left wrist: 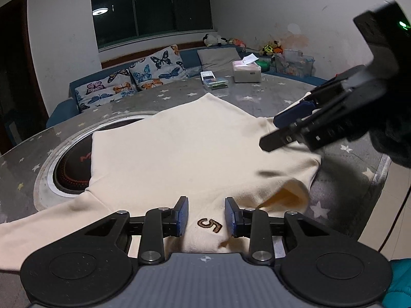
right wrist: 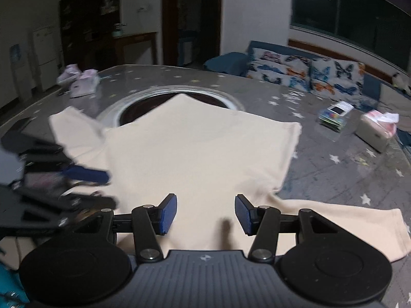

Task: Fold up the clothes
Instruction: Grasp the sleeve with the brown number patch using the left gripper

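Note:
A cream shirt [left wrist: 179, 148] lies spread on the grey star-patterned table, partly over a round inset burner. A brown "5" [left wrist: 209, 225] is stitched near its collar. My left gripper [left wrist: 206, 217] is open, its blue pads either side of the "5", just above the cloth. My right gripper [left wrist: 272, 133] comes in from the right above the shirt's right part. In the right wrist view my right gripper [right wrist: 205, 214] is open over the shirt [right wrist: 200, 148], with the left gripper [right wrist: 102, 187] blurred at the left. A sleeve [right wrist: 346, 225] lies at the lower right.
The round burner [left wrist: 69, 169] is set into the table [left wrist: 257, 95]. A tissue box [left wrist: 246, 73] and a small clear box [left wrist: 214, 82] stand at the far edge. A sofa with butterfly cushions [left wrist: 133, 79] is behind. Pink packets [right wrist: 79, 82] lie at the far left.

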Motion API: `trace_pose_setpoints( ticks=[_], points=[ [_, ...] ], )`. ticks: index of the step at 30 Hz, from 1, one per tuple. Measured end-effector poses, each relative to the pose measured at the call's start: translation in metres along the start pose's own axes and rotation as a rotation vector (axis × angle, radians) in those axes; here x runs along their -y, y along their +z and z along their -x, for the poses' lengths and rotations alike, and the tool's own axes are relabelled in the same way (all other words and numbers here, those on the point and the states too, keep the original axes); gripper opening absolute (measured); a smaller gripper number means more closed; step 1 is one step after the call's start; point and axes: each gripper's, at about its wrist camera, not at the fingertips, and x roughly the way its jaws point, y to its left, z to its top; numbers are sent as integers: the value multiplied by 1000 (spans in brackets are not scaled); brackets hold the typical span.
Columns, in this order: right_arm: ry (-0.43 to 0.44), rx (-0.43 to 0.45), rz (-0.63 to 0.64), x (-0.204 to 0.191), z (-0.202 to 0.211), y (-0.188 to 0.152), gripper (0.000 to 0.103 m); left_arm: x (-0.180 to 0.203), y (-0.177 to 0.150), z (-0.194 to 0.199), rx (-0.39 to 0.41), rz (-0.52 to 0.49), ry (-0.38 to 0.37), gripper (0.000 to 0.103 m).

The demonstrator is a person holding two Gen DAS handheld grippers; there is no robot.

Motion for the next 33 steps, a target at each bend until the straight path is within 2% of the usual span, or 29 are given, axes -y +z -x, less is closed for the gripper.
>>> trace_pose_setpoints(
  ticks=[2, 10, 14, 20, 24, 28, 31, 32, 33],
  points=[
    [22, -5, -30, 4, 1, -1, 51, -1, -1, 1, -2, 1, -1, 34],
    [17, -101, 48, -8, 6, -28, 51, -12, 13, 5, 29, 37, 16, 34],
    [10, -85, 58, -11, 13, -29, 51, -15, 23, -1, 46, 66, 15, 39],
    [-5, -51, 17, -2, 18, -25, 51, 0, 11, -10, -5, 14, -36, 40],
    [29, -39, 23, -7, 23, -24, 50, -5, 0, 5, -25, 1, -30, 40],
    [101, 0, 61, -24, 29, -14, 49, -9, -1, 24, -10, -7, -33, 40],
    [155, -4, 117, -41, 24, -9, 48, -6, -5, 29, -5, -33, -45, 40],
    [163, -16, 131, -45, 20, -9, 47, -5, -6, 30, -7, -42, -48, 40],
    [166, -32, 143, -49, 15, -10, 41, -4, -8, 28, -18, -48, -46, 38]
  ],
)
